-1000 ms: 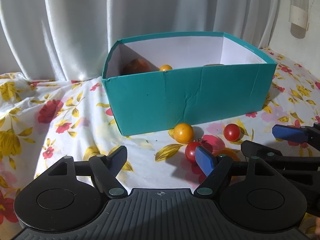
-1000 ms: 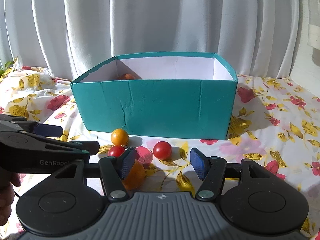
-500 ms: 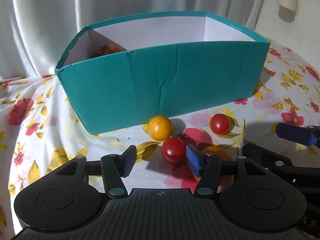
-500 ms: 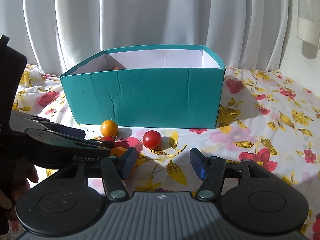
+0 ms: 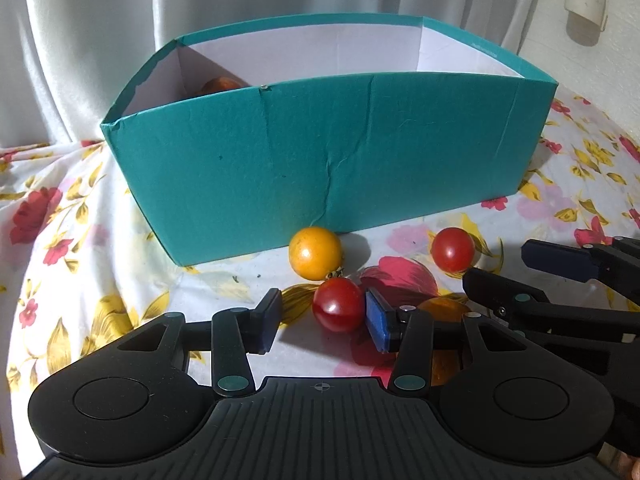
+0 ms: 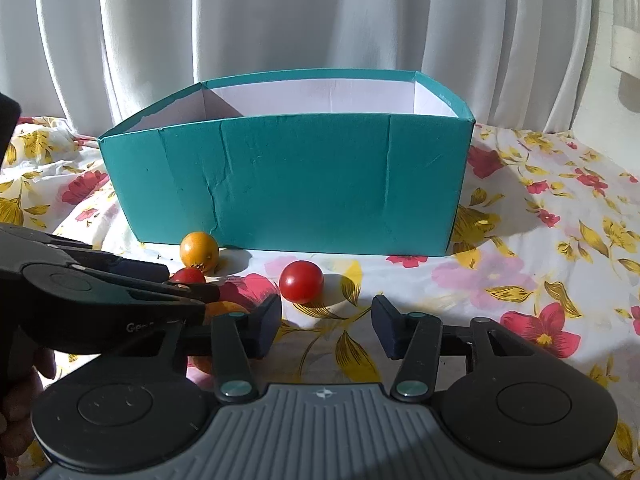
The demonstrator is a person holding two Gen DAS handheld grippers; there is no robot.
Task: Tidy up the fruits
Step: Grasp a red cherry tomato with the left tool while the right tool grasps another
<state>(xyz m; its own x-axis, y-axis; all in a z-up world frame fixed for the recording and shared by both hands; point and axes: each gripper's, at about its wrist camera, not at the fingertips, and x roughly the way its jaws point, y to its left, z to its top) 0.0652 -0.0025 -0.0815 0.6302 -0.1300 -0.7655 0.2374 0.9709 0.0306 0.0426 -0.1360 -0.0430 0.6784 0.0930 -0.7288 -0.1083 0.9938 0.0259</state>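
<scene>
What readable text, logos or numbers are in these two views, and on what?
"Gen": pale raised lettering on the black plastic body of the left gripper, seen from the right wrist; the rest of the word is hidden behind the right gripper finger.
No other text: none on the teal cardboard box, the floral tablecloth, the white curtain or the fruits.

In the lower middle of the frame, the right gripper (image 6: 326, 324) hangs with its fingers spread over the floral cloth (image 6: 520, 264), holding nothing. Just above it lies a red tomato (image 6: 301, 281). The teal box (image 6: 288, 184) fills the centre, an orange fruit (image 6: 199, 252) at its lower left edge. The left gripper (image 6: 168, 280) reaches in from the left, partly covering a second red tomato (image 6: 189, 276).
</scene>
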